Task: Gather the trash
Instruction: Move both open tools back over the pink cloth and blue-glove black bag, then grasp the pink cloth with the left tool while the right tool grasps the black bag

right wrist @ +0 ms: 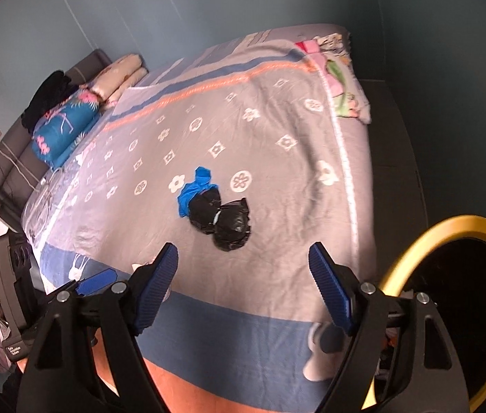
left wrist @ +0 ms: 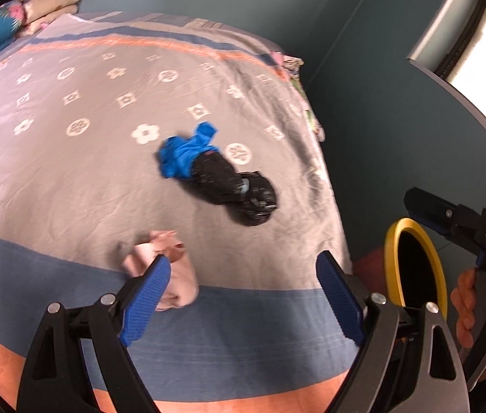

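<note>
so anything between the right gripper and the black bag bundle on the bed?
Nothing visible. The right gripper is open and empty; only bare bedspread lies between it and the black bag bundle.

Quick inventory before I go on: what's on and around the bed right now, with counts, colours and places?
black bags: two, black, crumpled, touching, mid-bed.
blue bag: one, bright blue, against the black bags, headboard side.
pink wad: one, pale pink, near foot edge, partly behind the left gripper's finger.
bin: one, yellow rim, dark inside, beside the bed's near corner.
bedspread: one, grey with white motifs, blue and orange bands.
pillows: stacked, cream, at headboard.
folded quilt: one, teal floral, beside pillows.
left gripper: open, empty.
right gripper: open, empty.
hand: holding the right gripper's handle.
</note>
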{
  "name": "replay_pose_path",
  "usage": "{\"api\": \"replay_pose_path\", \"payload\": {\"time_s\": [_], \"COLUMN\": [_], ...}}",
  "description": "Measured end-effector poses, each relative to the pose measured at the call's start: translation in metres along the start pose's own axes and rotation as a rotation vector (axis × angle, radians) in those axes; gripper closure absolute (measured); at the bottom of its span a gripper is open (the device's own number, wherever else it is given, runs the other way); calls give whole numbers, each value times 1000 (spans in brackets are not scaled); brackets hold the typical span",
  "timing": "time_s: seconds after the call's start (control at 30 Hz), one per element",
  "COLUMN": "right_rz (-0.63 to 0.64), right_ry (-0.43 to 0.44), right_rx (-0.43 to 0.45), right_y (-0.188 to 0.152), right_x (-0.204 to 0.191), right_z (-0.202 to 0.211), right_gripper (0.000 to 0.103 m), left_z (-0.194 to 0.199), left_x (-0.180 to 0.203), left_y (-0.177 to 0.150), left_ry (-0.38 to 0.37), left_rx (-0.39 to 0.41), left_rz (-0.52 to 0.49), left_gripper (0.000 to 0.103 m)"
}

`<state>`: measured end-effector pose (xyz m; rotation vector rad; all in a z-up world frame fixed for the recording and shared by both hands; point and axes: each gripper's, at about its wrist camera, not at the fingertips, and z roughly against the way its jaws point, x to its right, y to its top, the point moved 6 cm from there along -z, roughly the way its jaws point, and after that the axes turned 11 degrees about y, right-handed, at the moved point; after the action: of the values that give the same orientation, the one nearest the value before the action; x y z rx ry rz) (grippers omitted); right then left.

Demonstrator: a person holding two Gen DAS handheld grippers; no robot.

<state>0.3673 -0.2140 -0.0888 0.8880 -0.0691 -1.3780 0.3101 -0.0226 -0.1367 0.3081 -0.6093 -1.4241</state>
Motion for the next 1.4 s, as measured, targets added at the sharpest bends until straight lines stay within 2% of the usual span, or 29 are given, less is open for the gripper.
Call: {"api": "replay_pose_path", "payload": {"time_s": [0.3, 0.7, 1.0, 1.13, 1.33, 1.4], "right_rz": [33, 77, 122, 138, 177, 195], "right_ry": [-8, 24, 63, 74, 105, 126], "right_rx": [-76, -155, -190, -211, -276, -300], "right_y": [12, 24, 41, 47, 50, 48], "right_x": [-13, -28, -38, -39, -38, -40], "right_z": [-64, -136, -201, -223, -256, -267], "right_gripper": [28, 28, 28, 28, 28, 28], "left_z": [-26, -60, -70, -69, -76, -80], "left_x": [-39, -61, -61, -61, -60, -58], "left_y": [-10, -26, -26, -24, -25, -25], "left_ry": [23, 13, -8, 3, 7, 21], "left_rx": [-49, -105, -116, -92, -94, -96], "left_rz": [61, 119, 134, 121, 106, 90], "left_gripper": [20, 20, 20, 20, 20, 24]}}
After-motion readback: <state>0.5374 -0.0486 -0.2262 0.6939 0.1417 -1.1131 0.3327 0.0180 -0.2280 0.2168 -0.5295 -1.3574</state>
